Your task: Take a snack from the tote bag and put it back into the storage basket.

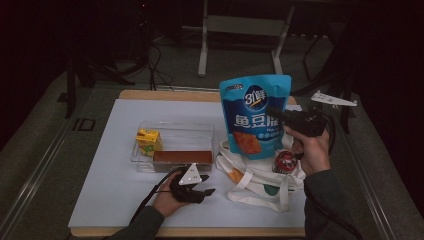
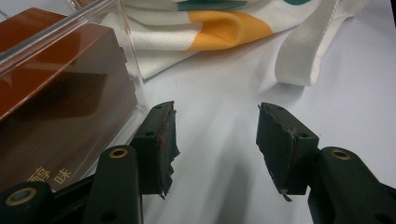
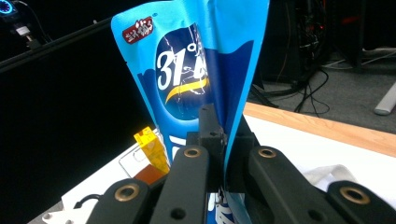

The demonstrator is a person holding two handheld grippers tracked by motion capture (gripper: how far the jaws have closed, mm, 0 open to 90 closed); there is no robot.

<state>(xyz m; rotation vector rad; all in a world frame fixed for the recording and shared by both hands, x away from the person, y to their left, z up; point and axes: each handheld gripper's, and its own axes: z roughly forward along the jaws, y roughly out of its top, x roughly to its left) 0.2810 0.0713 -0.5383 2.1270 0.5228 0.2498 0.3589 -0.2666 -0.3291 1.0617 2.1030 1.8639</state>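
While the right hand-held gripper [image 1: 280,116] is pressed together on the right edge of the blue snack pouch [image 1: 255,112], that pouch stands upright and lifted above the white tote bag [image 1: 260,177], which is the reference for all places below. In the right gripper view the two black jaws are clamped on the pouch's side seam, the printed face turned to their left. The pouch's lower edge hangs just over the tote bag's back part. A small round red-lidded item [image 1: 285,162] lies on the tote bag, just beside the right hand [image 1: 312,150].

Left of the tote bag, and close against it, sits a clear plastic tray [image 1: 172,127] on the white surface [image 1: 115,195]. Inside the tray a brown box [image 1: 182,158] lies along the near wall, and a yellow carton [image 1: 148,141] stands at the end farthest from the tote bag.

The left hand-held gripper [image 1: 207,186] lies low on the surface, just in front of the tray and left of the tote bag's near corner. Its jaws are spread, with nothing between them. In the left gripper view they point toward the tote bag's strap [image 2: 303,51], the brown box close beside one jaw.
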